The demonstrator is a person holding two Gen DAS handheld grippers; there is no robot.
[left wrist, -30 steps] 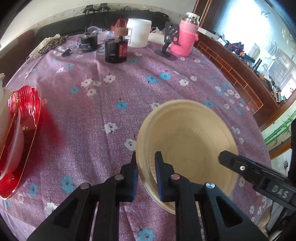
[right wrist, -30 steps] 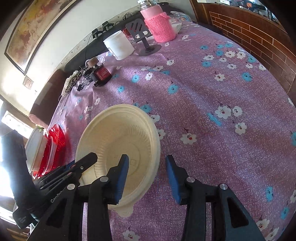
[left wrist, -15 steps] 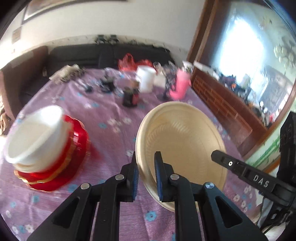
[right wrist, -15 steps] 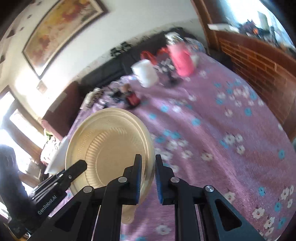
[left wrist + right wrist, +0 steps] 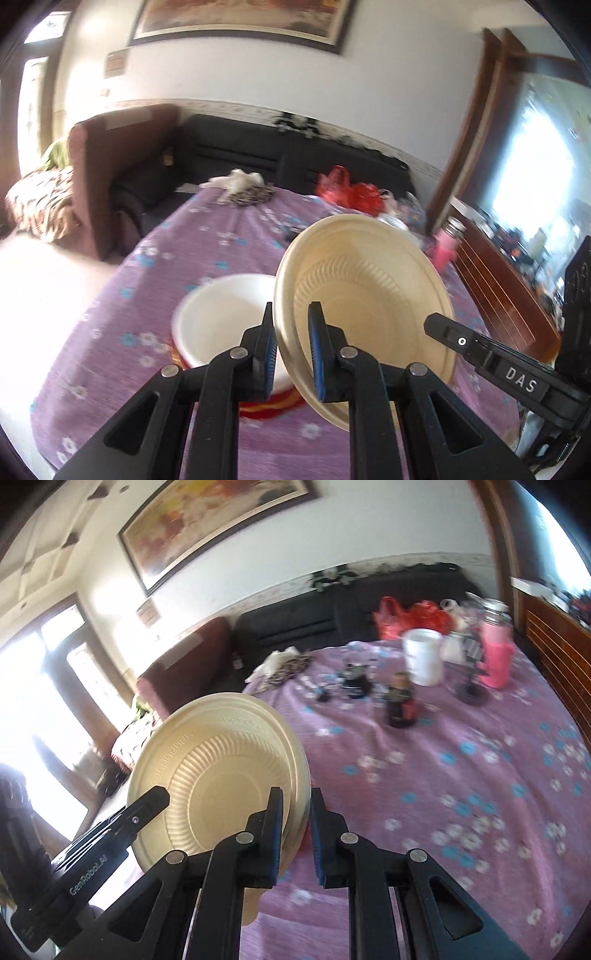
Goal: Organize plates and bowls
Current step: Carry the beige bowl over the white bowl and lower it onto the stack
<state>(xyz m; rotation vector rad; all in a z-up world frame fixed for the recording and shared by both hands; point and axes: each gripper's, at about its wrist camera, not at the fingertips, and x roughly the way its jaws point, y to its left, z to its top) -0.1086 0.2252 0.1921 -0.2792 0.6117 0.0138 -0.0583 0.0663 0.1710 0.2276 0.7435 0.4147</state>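
A beige ribbed bowl (image 5: 365, 299) is held in the air between both grippers, tilted on edge. My left gripper (image 5: 291, 350) is shut on its left rim. My right gripper (image 5: 297, 834) is shut on the opposite rim of the same bowl (image 5: 221, 775). Below and left of the held bowl, a white bowl (image 5: 221, 317) sits on red plates (image 5: 269, 402) on the purple flowered table (image 5: 207, 236). The red plates are mostly hidden by my fingers.
At the table's far side stand a white tub (image 5: 423, 657), a pink flask (image 5: 496, 657), a dark bottle (image 5: 400, 705), a phone stand (image 5: 471, 686) and small items. A red bag (image 5: 410, 618) and dark sofa (image 5: 295, 627) lie behind. A wooden cabinet (image 5: 506, 291) is at the right.
Both grippers have carried the beige bowl up and left, so it now hangs beside and above the white bowl on the red plates. Both views have tilted up toward the wall.
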